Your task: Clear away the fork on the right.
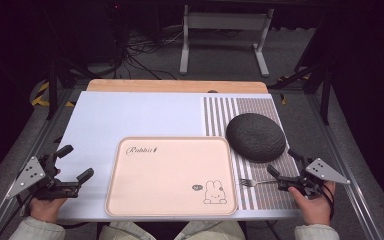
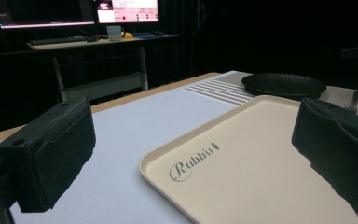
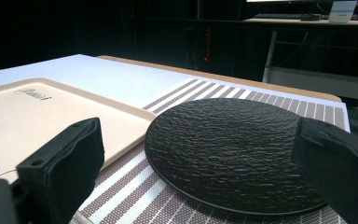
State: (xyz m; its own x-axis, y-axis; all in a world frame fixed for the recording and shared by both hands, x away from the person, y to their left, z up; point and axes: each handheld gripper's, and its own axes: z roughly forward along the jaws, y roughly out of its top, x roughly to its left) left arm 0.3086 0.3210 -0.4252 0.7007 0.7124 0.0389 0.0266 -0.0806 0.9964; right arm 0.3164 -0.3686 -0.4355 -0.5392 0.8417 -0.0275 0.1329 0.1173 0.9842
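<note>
A pale pink tray (image 1: 170,175) with a rabbit drawing lies at the table's front middle. Right of it, a round black textured plate (image 1: 255,136) rests on a brown-striped placemat (image 1: 260,195). A metal fork (image 1: 252,182) lies on the mat in front of the plate, tines toward the tray. My right gripper (image 1: 282,161) stands open at the fork's handle end, nothing between its jaws; its own view looks across the plate (image 3: 233,144). My left gripper (image 1: 77,161) is open on the white table left of the tray (image 2: 242,154), holding nothing.
The white table top (image 1: 130,117) has a wooden strip along its far edge (image 1: 177,86). Beyond it are a metal stand (image 1: 225,40) and cables on the floor. A desk with monitors (image 2: 98,28) stands in the dark background.
</note>
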